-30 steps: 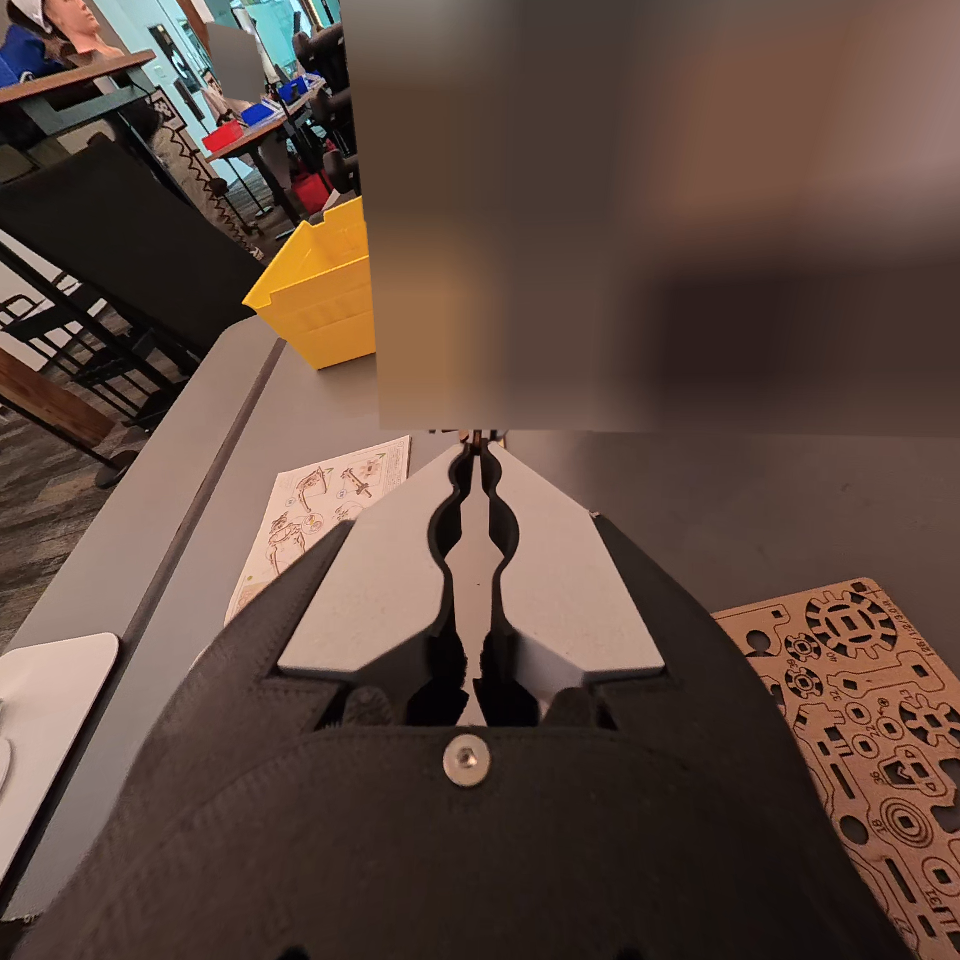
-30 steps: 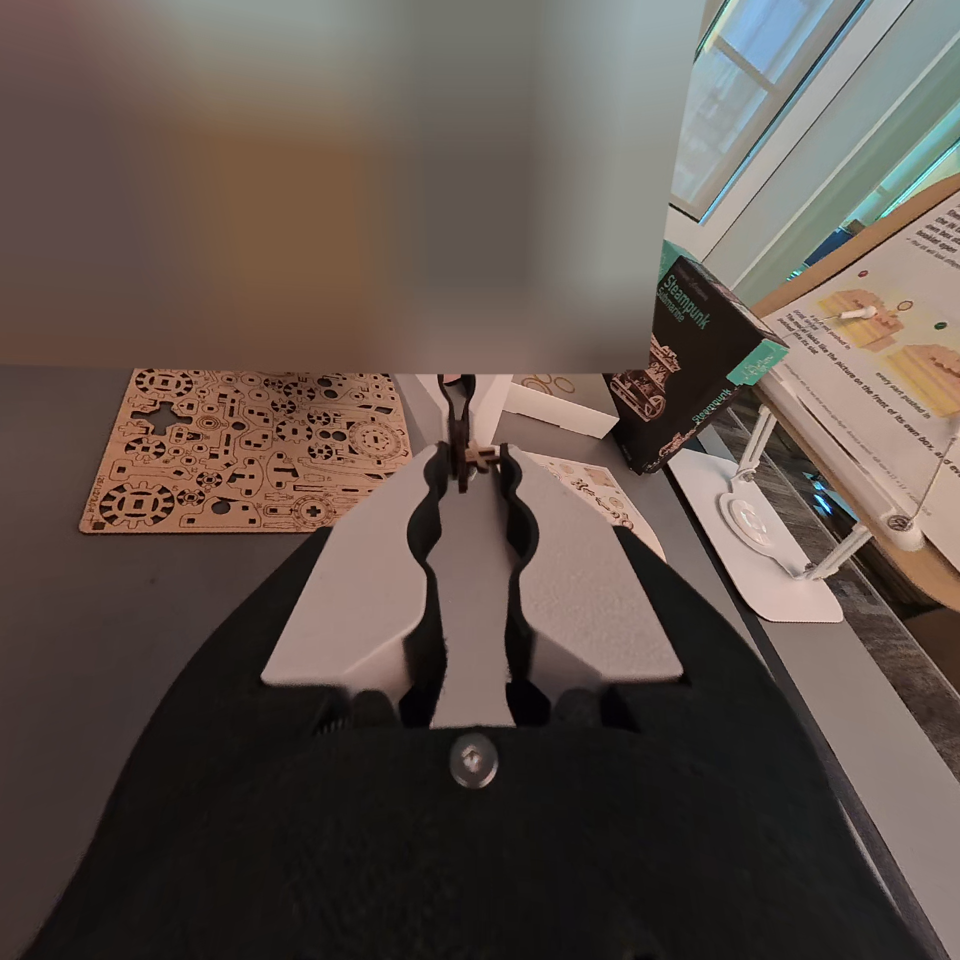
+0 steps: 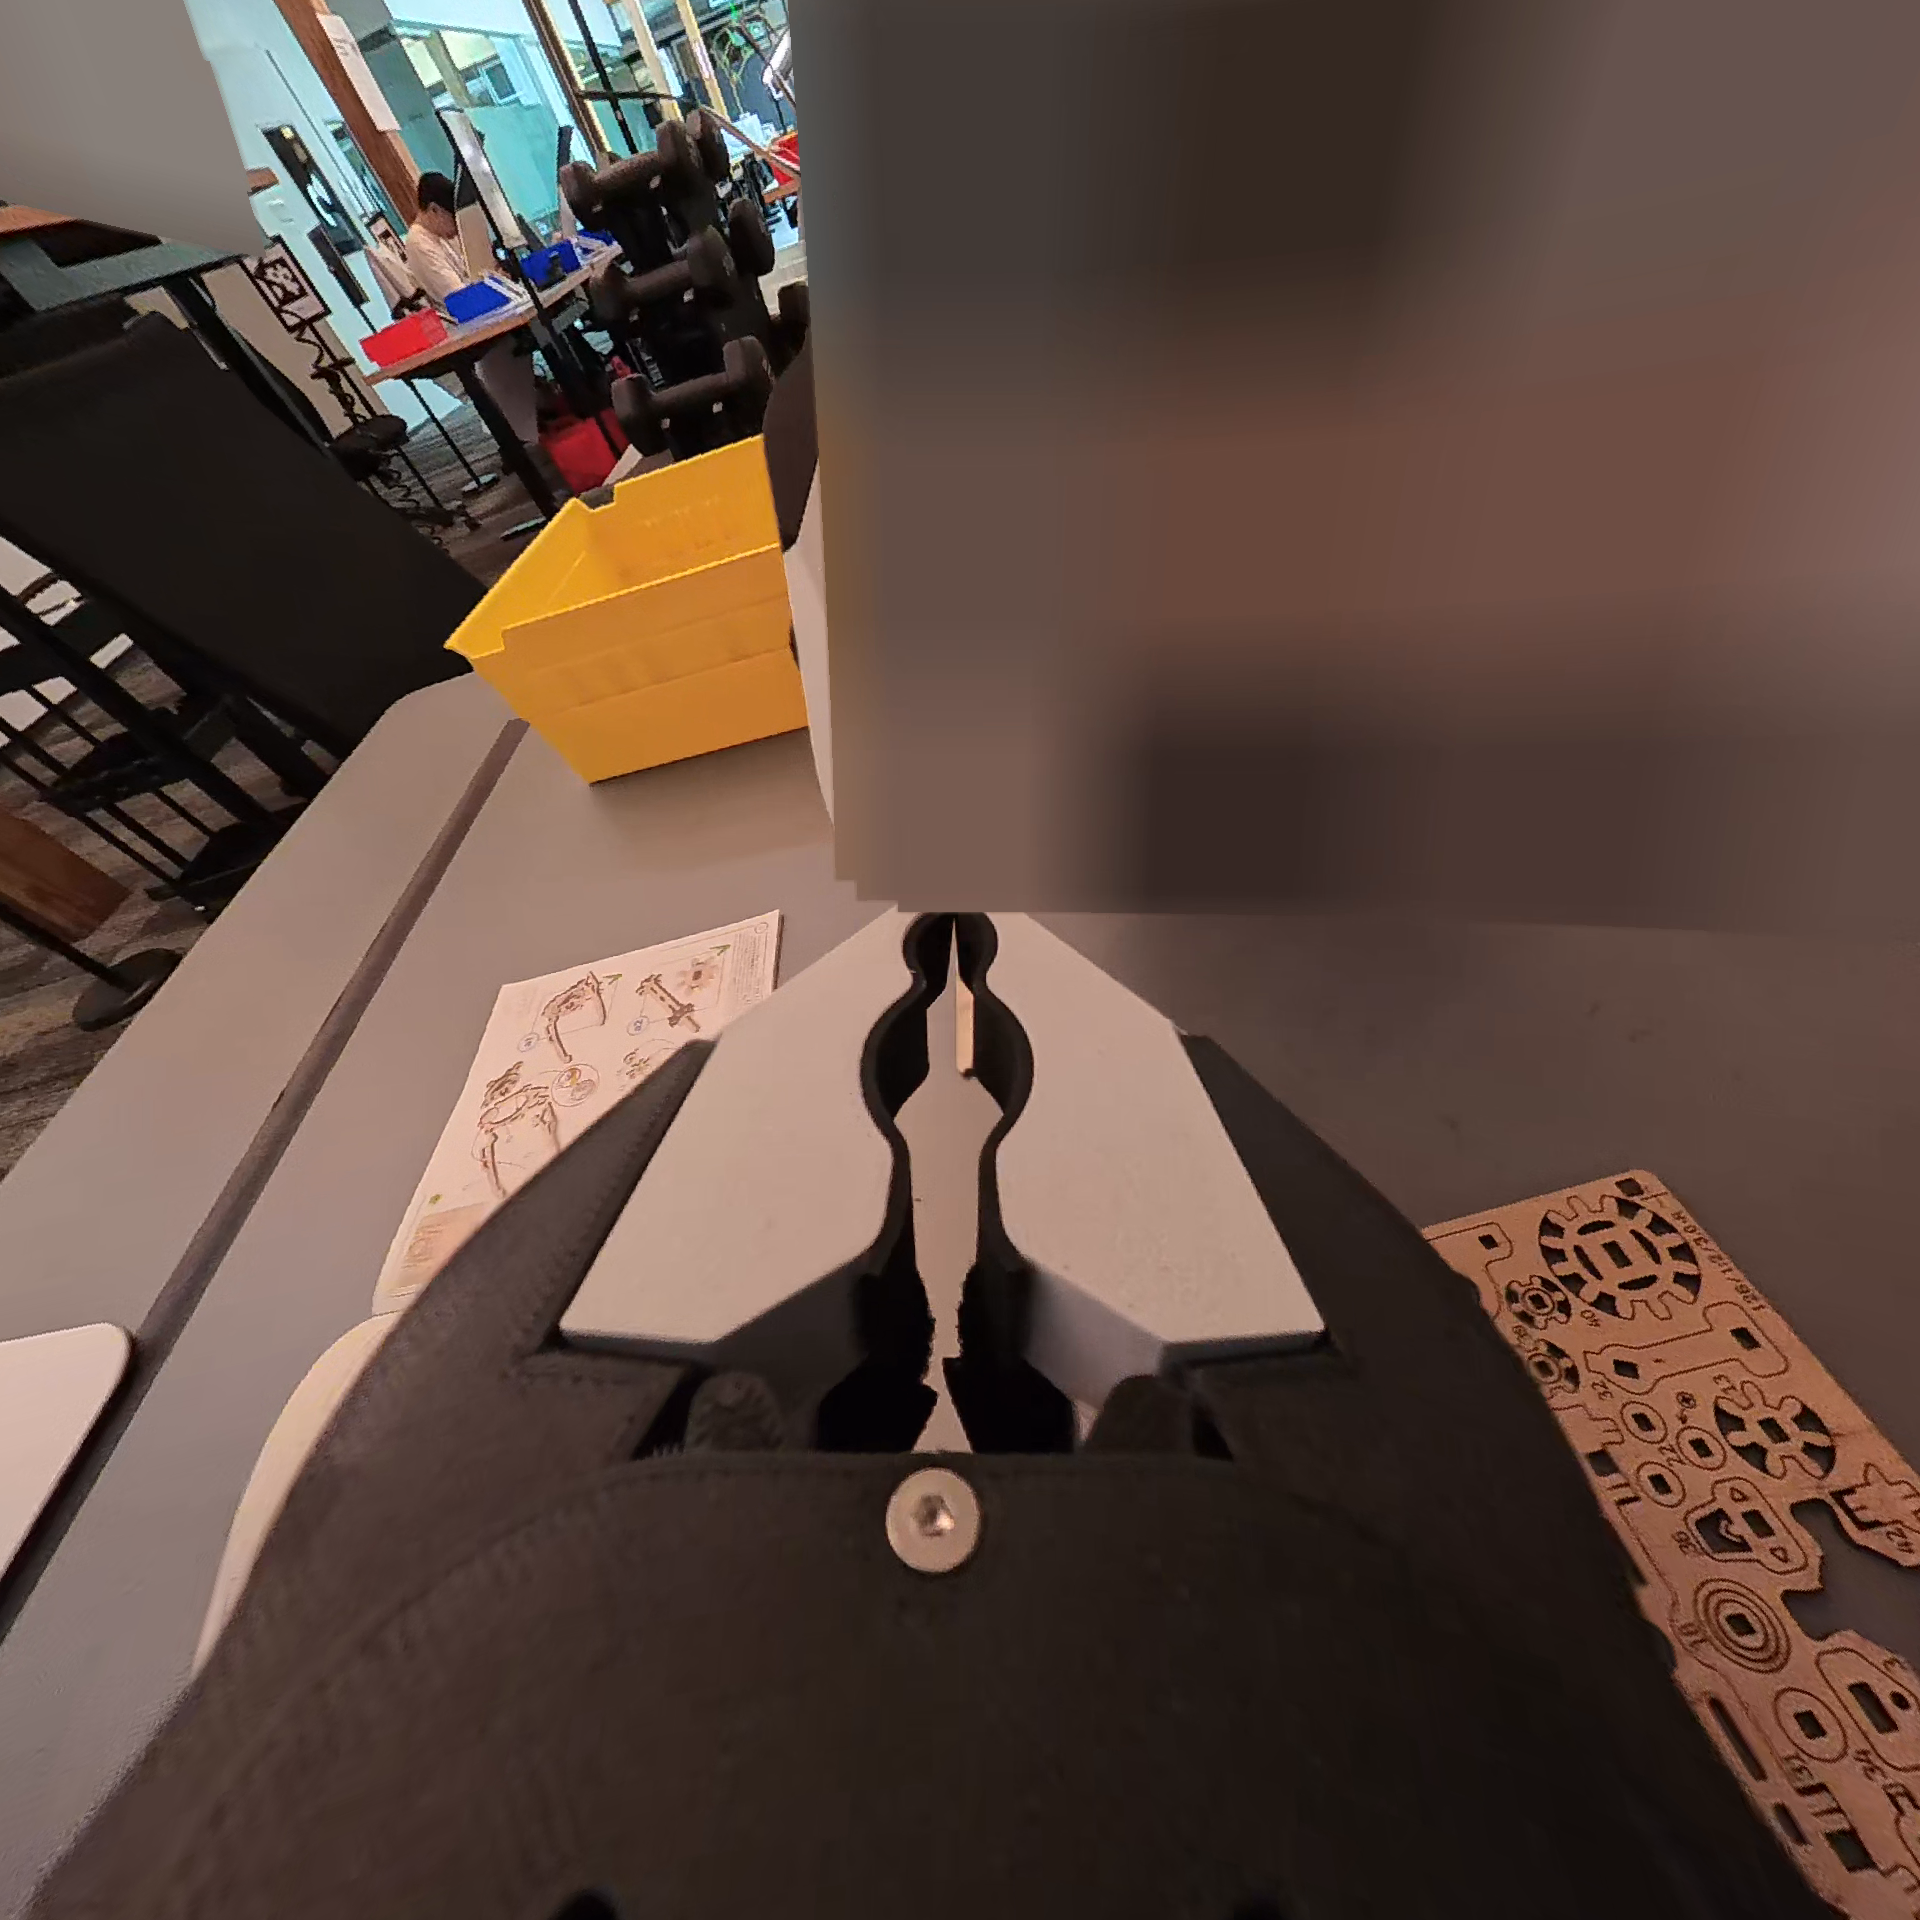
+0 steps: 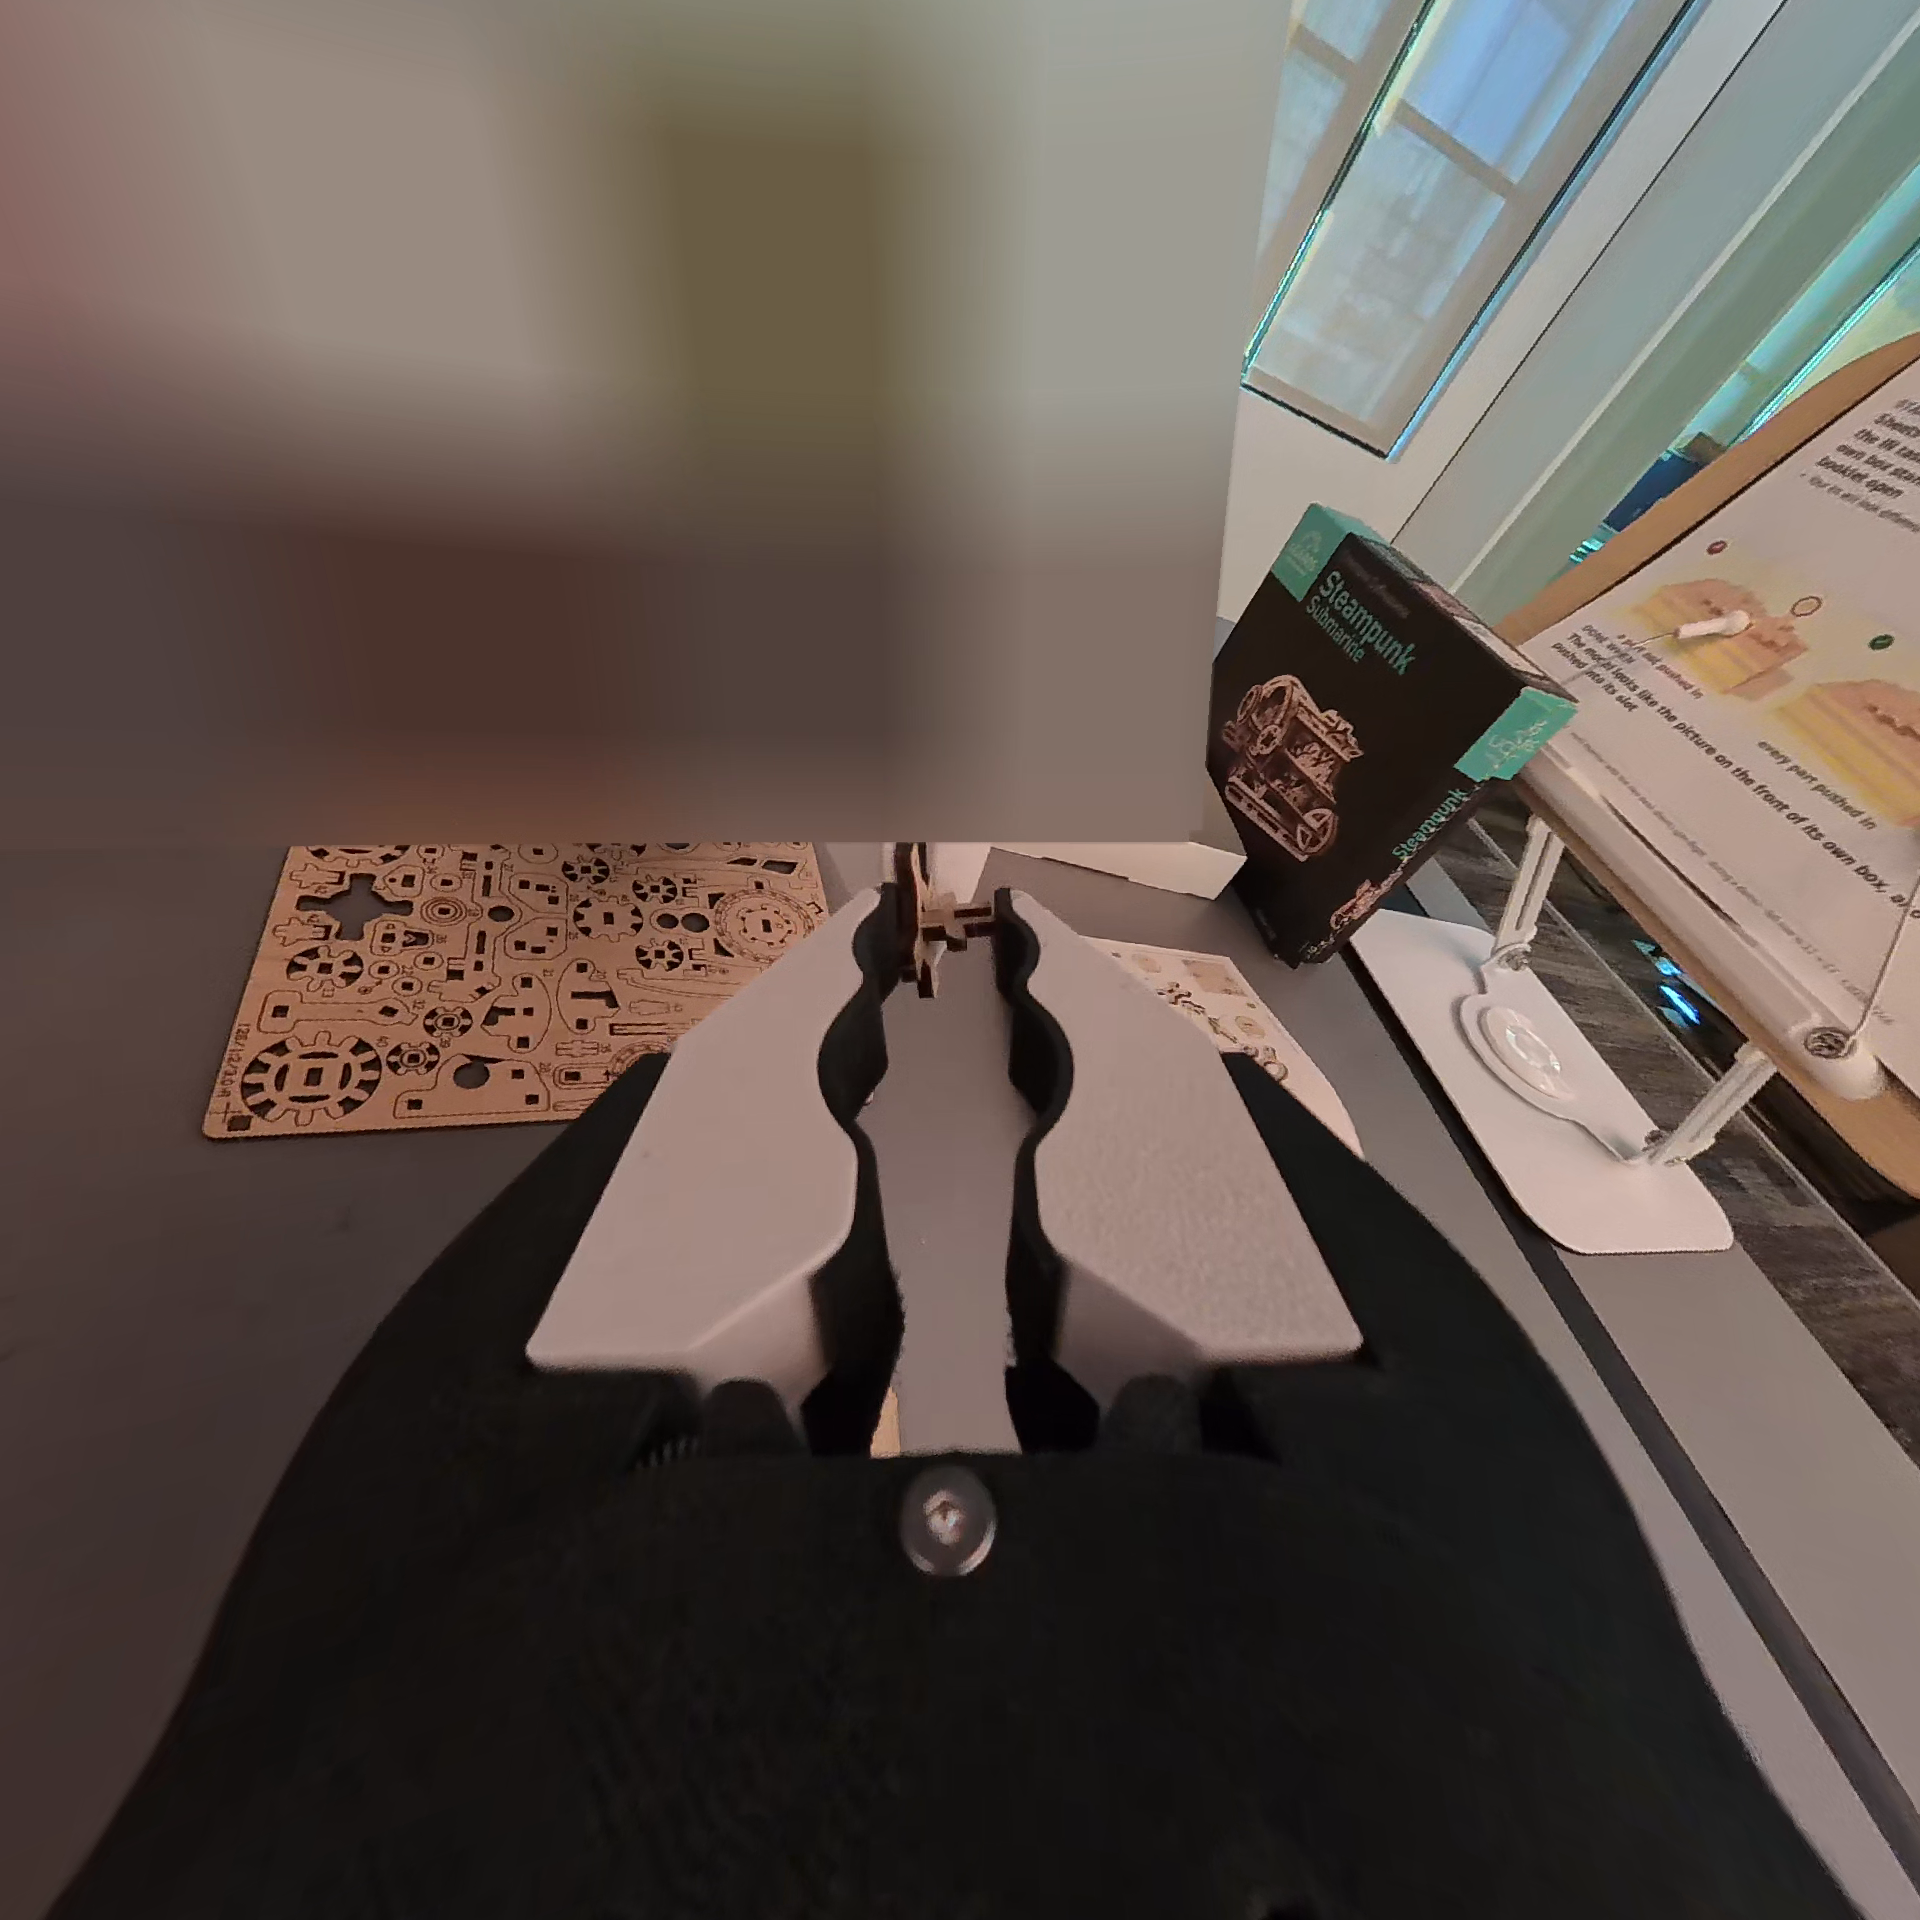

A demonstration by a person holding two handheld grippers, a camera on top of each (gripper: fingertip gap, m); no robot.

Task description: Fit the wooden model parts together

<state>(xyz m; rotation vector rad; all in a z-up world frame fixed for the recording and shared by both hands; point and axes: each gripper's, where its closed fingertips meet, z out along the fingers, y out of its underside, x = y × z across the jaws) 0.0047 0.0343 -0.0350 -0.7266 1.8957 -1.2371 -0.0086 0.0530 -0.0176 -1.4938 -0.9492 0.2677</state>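
Wooden model parts (image 4: 928,928) sit pinched at the tips of the right claw (image 4: 932,920), raised above the grey desk (image 4: 260,1247). Left claw (image 3: 952,940) is nearly closed on a thin wooden strip (image 3: 964,1023); a cut-out sheet (image 4: 520,971) lies far left.

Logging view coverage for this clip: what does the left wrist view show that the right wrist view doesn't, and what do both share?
Left only: yellow bin, left gripper pinching a thin wooden strip.
Right only: dark model box, white document stand, right gripper clamping a small wooden assembly.
Shared: laser-cut wooden sheet, grey table.
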